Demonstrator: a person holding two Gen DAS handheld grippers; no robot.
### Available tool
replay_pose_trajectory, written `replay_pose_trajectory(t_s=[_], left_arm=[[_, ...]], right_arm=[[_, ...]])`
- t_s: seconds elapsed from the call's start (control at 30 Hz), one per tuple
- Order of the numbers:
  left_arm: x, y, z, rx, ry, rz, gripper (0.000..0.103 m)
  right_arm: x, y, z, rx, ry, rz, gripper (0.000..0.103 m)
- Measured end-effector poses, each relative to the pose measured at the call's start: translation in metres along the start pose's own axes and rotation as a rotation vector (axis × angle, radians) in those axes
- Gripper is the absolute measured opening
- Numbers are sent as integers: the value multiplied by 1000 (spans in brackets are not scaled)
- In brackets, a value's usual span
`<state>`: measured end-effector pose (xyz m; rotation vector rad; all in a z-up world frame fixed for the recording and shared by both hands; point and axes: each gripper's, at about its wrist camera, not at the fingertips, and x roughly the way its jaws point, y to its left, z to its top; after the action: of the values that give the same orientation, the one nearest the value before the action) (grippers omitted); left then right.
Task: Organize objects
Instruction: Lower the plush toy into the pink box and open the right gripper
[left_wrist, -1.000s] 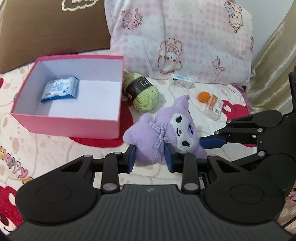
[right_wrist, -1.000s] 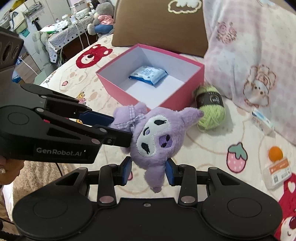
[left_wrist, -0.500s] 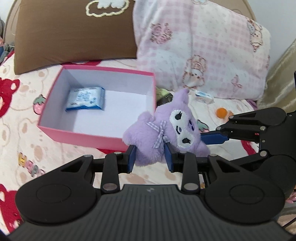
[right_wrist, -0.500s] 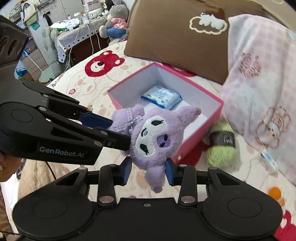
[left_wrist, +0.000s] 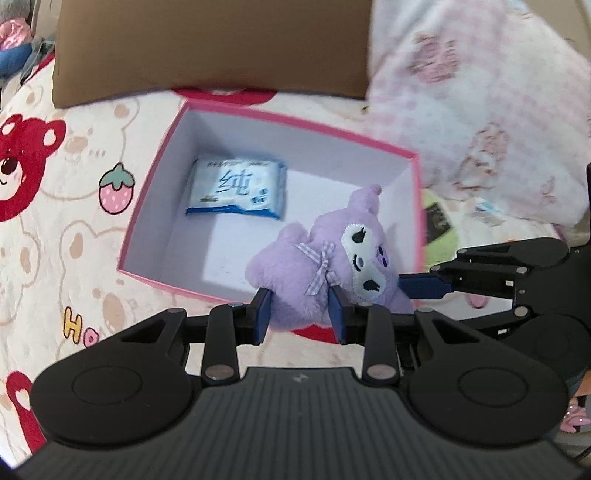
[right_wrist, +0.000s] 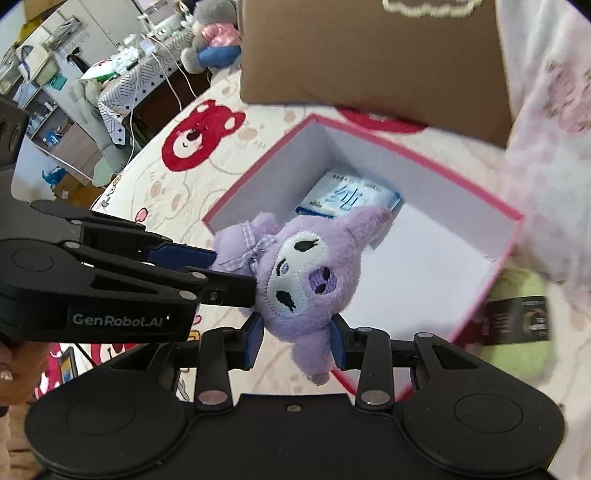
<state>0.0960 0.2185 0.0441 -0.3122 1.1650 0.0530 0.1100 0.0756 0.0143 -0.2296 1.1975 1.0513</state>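
A purple plush toy (left_wrist: 325, 258) with a white face and checked bow is held in the air by both grippers. My left gripper (left_wrist: 300, 318) is shut on its body. My right gripper (right_wrist: 295, 338) is shut on its head end, and it also shows in the left wrist view (left_wrist: 424, 286). The plush (right_wrist: 295, 273) hangs over the near right part of an open pink box (left_wrist: 155, 177) with a white inside. A blue-and-white tissue pack (left_wrist: 238, 190) lies flat in the box's far left part.
The box sits on a bed sheet with bear and strawberry prints (left_wrist: 44, 229). A brown pillow (left_wrist: 207, 48) and a pink checked pillow (left_wrist: 480, 103) lie behind it. A green yarn ball (right_wrist: 517, 325) lies right of the box. A cluttered desk (right_wrist: 122, 74) stands beyond the bed.
Both grippers have carried the plush up and to the left, from the sheet beside the yarn to above the pink box. The box and tissue pack have not moved.
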Motion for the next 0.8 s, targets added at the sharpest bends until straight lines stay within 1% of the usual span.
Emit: replay_pose_trajectory(t_s=[0.13, 0.27, 0.37, 0.43, 0.5, 0.63, 0.8], left_arm=[[29, 22, 13, -31, 36, 32, 31], [54, 34, 25, -39, 77, 63, 32], [68, 40, 33, -31, 78, 97, 31], [77, 46, 36, -44, 77, 110, 31], [85, 51, 39, -57, 80, 115, 31], [102, 56, 44, -68, 99, 128, 30], [118, 59, 50, -71, 137, 138, 30]], right_arm=[[33, -8, 12, 23, 20, 17, 42], [61, -18, 23, 61, 37, 38, 42], [79, -27, 30, 101, 44, 62, 41], [90, -31, 33, 113, 43, 76, 41], [101, -34, 37, 120, 46, 78, 41], [118, -40, 42, 131, 78, 64, 40], [133, -49, 43, 176, 105, 70, 40]])
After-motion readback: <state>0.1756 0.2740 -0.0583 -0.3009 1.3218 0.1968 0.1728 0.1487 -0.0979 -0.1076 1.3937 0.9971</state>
